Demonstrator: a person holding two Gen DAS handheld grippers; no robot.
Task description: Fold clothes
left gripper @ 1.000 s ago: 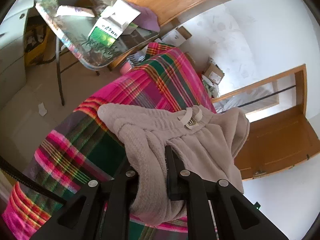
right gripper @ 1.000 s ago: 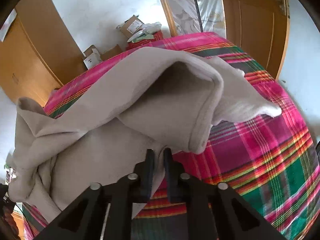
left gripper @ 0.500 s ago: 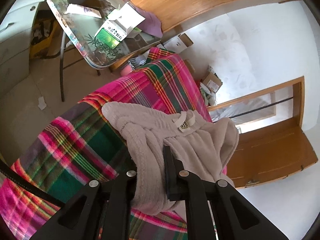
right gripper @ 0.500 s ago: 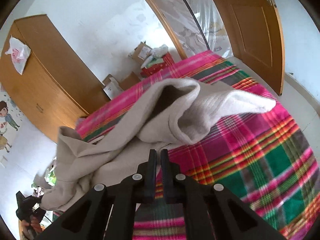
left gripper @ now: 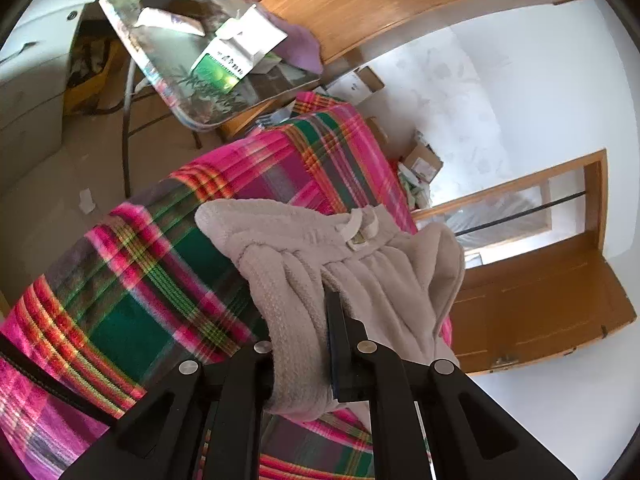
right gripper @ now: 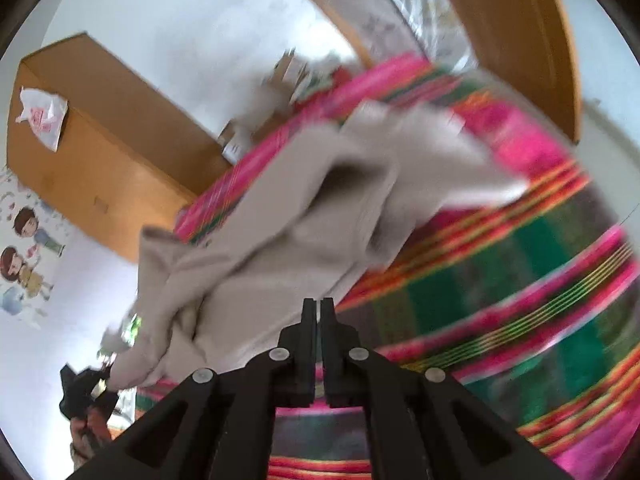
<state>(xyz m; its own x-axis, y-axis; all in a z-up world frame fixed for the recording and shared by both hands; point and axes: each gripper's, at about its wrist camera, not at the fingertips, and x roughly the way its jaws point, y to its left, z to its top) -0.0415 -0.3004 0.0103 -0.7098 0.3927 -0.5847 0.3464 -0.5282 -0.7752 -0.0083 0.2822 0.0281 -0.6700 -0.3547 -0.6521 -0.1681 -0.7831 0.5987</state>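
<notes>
Over plaid bed (left gripper: pixel 132 288): left tongs (left gripper: pixel 298 320) clamp beige trousers (left gripper: pixel 360 280) at waistband; right tongs (right gripper: pixel 318 308) nearly closed, empty, trousers up-left, legs stretching away across bed.

Beige knit trousers (left gripper: pixel 352 280) with a gathered drawstring waistband hang bunched and lifted above the plaid bedspread (left gripper: pixel 132 280).

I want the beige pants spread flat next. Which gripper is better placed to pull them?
Left. The left gripper is clamped on the beige pants near the waistband; the right gripper is shut and empty.
</notes>
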